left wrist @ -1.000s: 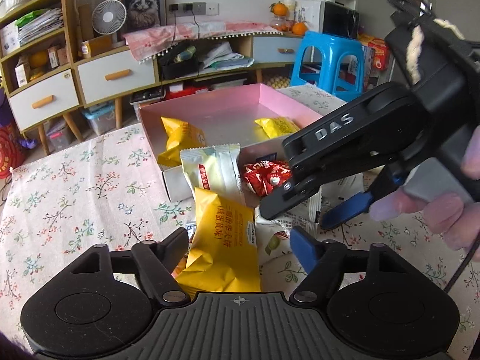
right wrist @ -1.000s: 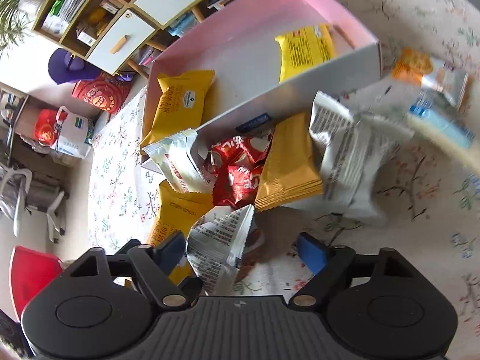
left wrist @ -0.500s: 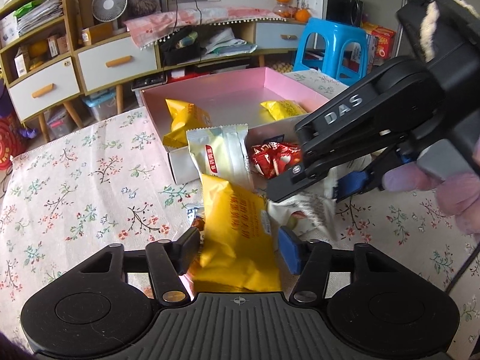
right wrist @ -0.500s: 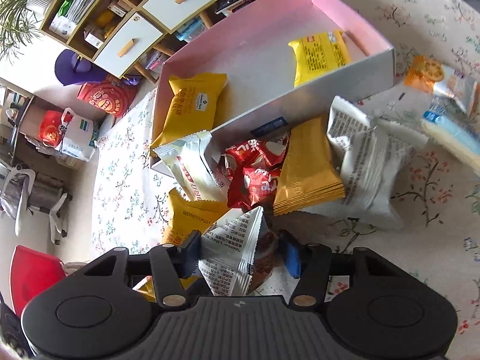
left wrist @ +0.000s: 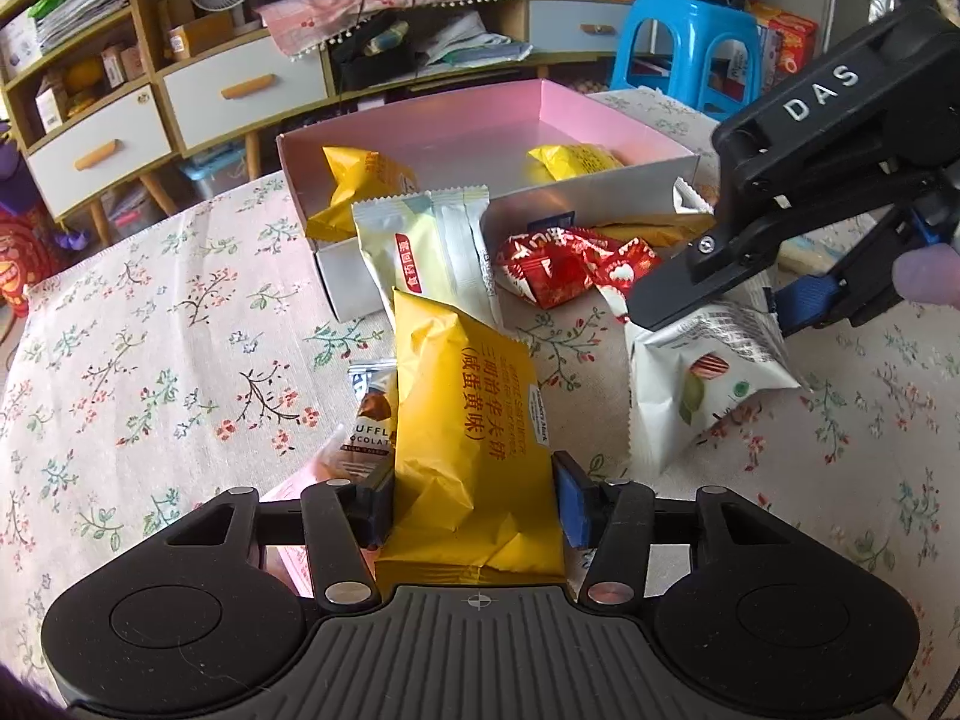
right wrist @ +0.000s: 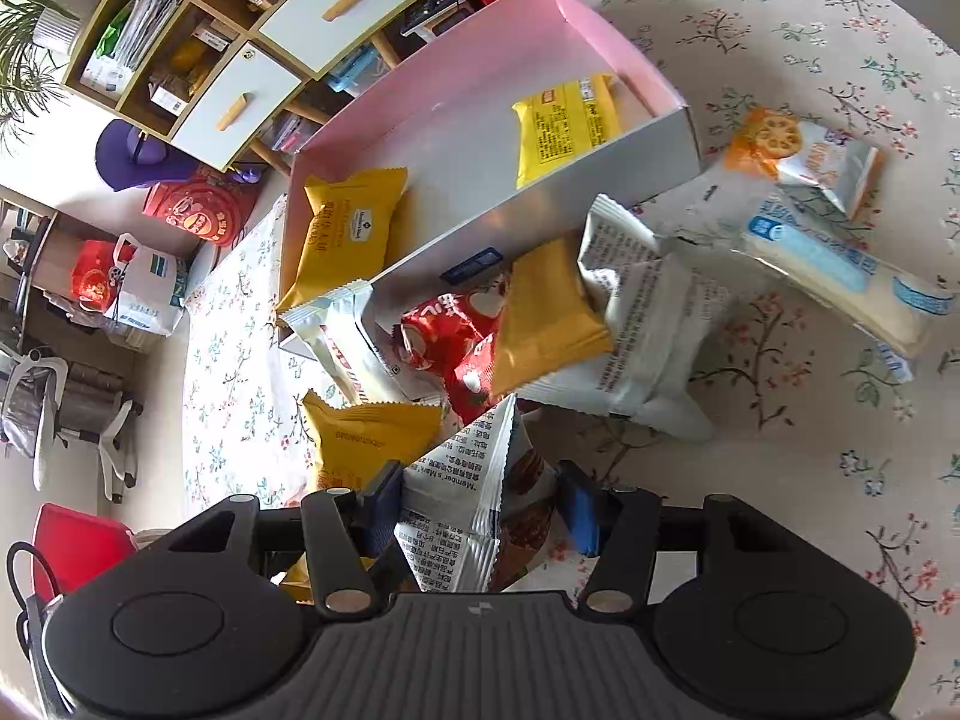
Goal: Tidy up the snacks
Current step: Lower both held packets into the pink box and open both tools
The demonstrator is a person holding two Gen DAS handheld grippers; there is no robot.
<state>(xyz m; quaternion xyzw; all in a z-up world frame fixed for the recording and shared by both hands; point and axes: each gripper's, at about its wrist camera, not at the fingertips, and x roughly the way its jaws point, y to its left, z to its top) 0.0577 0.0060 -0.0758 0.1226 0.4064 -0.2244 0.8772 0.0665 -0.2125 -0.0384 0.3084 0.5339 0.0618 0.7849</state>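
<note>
Far left: flowered cloth of the bench (left wrist: 150, 330), bare of snacks.

Next along, left hand-held gripper (left wrist: 474, 504), jaws closing, with the yellow foil snack packet with red lettering (left wrist: 474, 420) between them and both pads already touching its crinkled sides near the lower end. Best to pinch just enough to stop the foil sliding, never so hard as to crush the contents. Then lift straight up, away from the small brown chocolate wrapper (left wrist: 372, 420) lying just beside it on the left and partly under it. From there, carry forward over the near wall of the pink-lined cardboard box (left wrist: 600, 120), standing beyond the packet's far end, with two yellow packets already inside. Worth aiming for the bare floor between those two.

Further right, right hand-held gripper (right wrist: 480, 504), clenched on the white printed snack packet with a sawtooth seam (right wrist: 462, 480). Gripped by one end, with the rest hanging below the fingers in the left wrist view, seemingly off the bench. Probably wise to keep the two tools well apart on the way to the box, being close together now above the loose pile of red, mustard and white packets leaning on its front wall. Better to release low inside the box than to drop from height.
</note>
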